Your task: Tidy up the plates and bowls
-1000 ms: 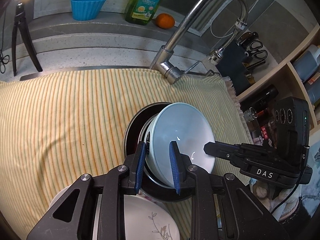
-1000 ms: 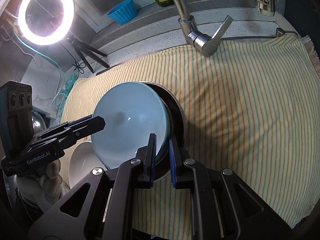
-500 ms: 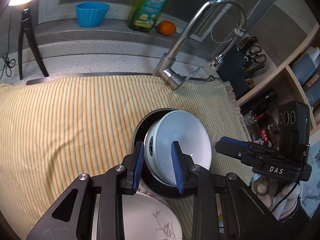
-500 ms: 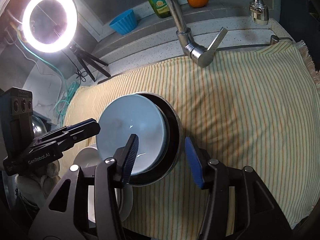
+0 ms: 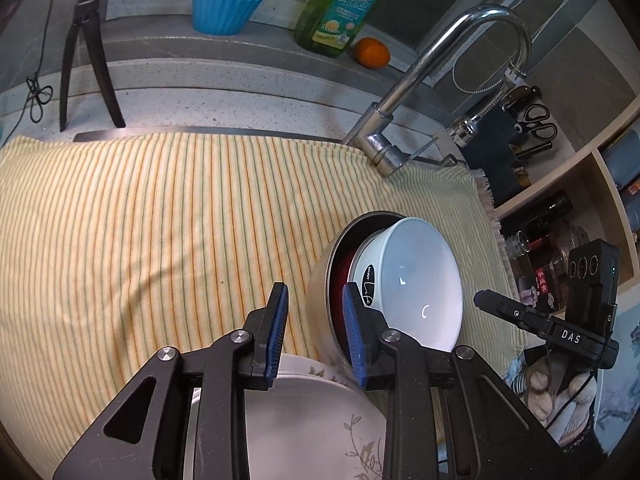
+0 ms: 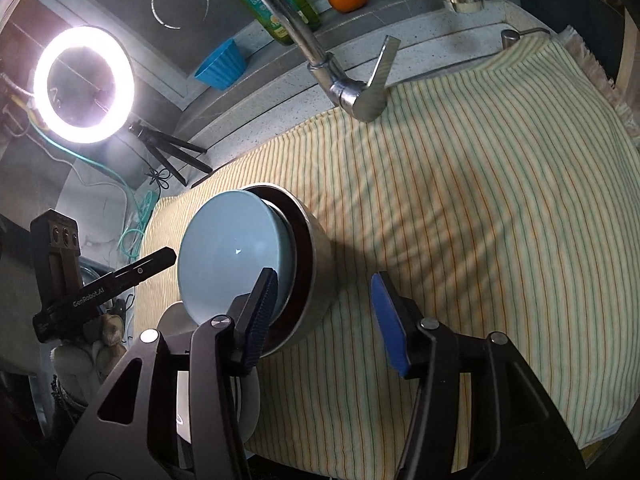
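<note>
Striped cloth (image 5: pixel 168 220) bears pale bowl (image 5: pixel 416 284) nested tilted in steel bowl (image 6: pixel 316 268); both grippers (image 5: pixel 314 332) (image 6: pixel 324 312) spread, empty.

Pale blue bowl (image 5: pixel 416 284) nested tilted inside steel bowl (image 5: pixel 320 292), centre-right of frame, on striped cloth. White leaf-patterned plate (image 5: pixel 320 416) at bottom centre.

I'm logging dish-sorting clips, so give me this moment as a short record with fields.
surface: striped cloth by the faucet
stack: pale blue bowl nested in a steel bowl, both tilted
nearby: white plate with leaf print beneath the left gripper
left gripper: open, holding nothing
right gripper: open, holding nothing
ledge: blue cup, soap bottle, orange
</note>
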Tool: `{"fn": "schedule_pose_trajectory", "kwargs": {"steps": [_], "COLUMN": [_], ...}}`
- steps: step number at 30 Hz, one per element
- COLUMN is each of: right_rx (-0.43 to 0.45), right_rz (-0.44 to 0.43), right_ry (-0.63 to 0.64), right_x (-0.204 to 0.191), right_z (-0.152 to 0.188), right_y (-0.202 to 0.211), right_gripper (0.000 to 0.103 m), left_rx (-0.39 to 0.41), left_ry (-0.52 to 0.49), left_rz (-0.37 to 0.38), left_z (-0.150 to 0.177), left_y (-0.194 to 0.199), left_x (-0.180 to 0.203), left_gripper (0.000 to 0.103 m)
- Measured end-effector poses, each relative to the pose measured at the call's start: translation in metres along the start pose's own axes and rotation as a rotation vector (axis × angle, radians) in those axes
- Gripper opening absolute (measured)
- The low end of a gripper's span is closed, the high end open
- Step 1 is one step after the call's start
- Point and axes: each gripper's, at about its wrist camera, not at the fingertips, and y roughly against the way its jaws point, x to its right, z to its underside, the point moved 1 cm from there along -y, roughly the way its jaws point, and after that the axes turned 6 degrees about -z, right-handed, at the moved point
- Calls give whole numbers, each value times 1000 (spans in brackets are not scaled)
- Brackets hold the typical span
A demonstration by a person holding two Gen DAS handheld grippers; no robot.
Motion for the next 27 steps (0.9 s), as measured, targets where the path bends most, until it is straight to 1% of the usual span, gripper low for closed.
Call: {"fn": "schedule_pose_trajectory", "kwargs": {"steps": [2, 6, 9, 13, 15, 19, 22, 25, 27], "right_rx": [-9, -25, -34, -46, -56, -74, -82, -91, -95], "right_rz": [-17, -27, -48, -51, -60, -65, -77, -92, -93], "right_ry": [-15, -33, -54, -57, -58, -53, -55, -60, -58], "right_x": [3, 7, 12, 12, 12, 9, 8, 8, 7], "right_z": [2, 3, 3, 4, 3, 4, 3, 3, 2], "right_y": [-3, -8, -10, -16, -20, -27, -31, -33, -34], "right_gripper": [50, 37, 34, 30, 28, 25, 21, 17, 16], "left_rx": [-9, -23, -33, -39, -44, -55, -61, -68, -73], "left_ry": [0, 16, 21, 17, 17, 27, 29, 21, 10], "left_rz": [0, 5, 4, 3, 7, 16, 21, 24, 24], "left_z": [1, 1, 1, 1, 1, 1, 2, 3, 3], "left_y": [-4, -10, -13, -17, -19, -23, -25, -27, -28], "left_x": [0, -1, -3, -1, -1, -3, -3, -1, 2], "left_gripper": [26, 26, 26, 26, 21, 20, 20, 17, 11]}}
